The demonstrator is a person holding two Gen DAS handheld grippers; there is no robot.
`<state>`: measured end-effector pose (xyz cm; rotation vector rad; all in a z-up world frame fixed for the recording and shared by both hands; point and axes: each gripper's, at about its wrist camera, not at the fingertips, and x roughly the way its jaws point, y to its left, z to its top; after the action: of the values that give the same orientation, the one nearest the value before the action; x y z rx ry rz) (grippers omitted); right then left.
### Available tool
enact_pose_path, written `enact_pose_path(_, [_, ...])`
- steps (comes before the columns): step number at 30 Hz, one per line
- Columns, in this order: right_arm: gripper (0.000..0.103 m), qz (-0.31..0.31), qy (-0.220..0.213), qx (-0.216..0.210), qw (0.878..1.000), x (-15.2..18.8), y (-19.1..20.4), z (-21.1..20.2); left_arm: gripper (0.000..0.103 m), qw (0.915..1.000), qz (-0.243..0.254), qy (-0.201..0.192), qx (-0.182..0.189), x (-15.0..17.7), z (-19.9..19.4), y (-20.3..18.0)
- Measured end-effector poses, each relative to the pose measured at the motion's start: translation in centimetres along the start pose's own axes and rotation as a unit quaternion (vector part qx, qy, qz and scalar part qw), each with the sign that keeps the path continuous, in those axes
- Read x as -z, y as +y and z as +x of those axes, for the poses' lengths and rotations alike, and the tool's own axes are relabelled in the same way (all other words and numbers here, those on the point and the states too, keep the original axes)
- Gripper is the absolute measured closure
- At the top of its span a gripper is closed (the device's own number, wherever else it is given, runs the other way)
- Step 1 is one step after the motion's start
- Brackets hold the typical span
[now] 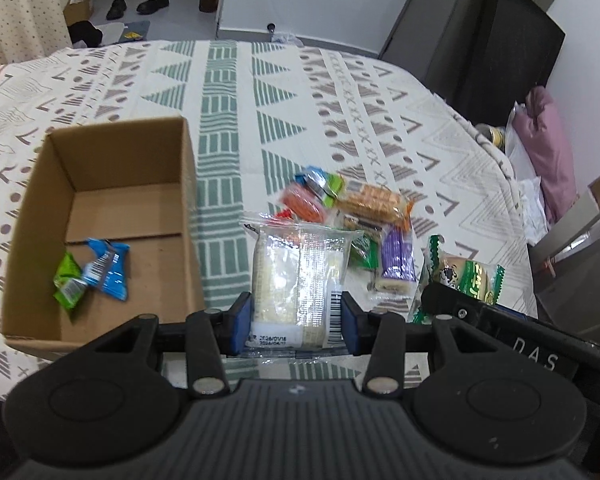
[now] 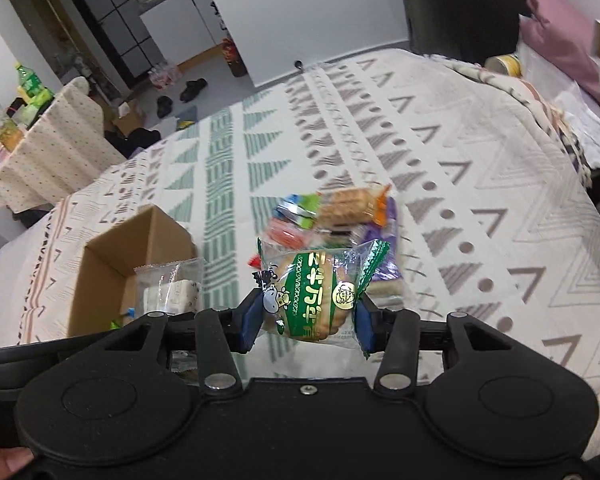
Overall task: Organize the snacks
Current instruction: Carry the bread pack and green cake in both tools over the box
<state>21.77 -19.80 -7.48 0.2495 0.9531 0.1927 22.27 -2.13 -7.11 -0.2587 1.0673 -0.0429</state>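
My left gripper is shut on a clear-wrapped pale cracker pack, held just right of the open cardboard box. Inside the box lie a blue packet and a green packet. My right gripper is shut on a green-and-clear biscuit packet with a cow print; that packet also shows at the right of the left wrist view. The snack pile lies on the patterned cloth behind both grippers. The box and the left gripper's pack appear at the left of the right wrist view.
A patterned cloth covers the table. Beyond its far edge are shoes on the floor and a second cloth-covered table with bottles. A dark panel and pink fabric stand to the right.
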Motion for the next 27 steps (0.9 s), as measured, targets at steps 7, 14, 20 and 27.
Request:
enact_pose_path(7, [0.057, -0.013, -0.008, -0.019, 1.0, -0.8, 2.4, 0.2, 0.059, 0.9998, -0.014, -0.013, -0.009, -0.9, -1.6, 2.2])
enact_pose_path(14, [0.057, -0.031, -0.009, -0.036, 0.999, -1.2, 5.1, 0.5, 0.059, 0.9988, -0.034, -0.028, -0.02, -1.7, -3.1, 5.0])
enact_pose_path(20, [0.057, -0.045, -0.008, -0.056, 0.997, -1.4, 7.4, 0.9, 0.059, 0.9974, -0.054, -0.037, -0.031, -2.2, -4.1, 7.8])
enact_pose_path(27, [0.057, -0.061, 0.004, -0.072, 0.996, -1.1, 10.1, 1.7, 0.059, 0.9957, -0.077, -0.034, -0.038, -2.4, -4.5, 10.6])
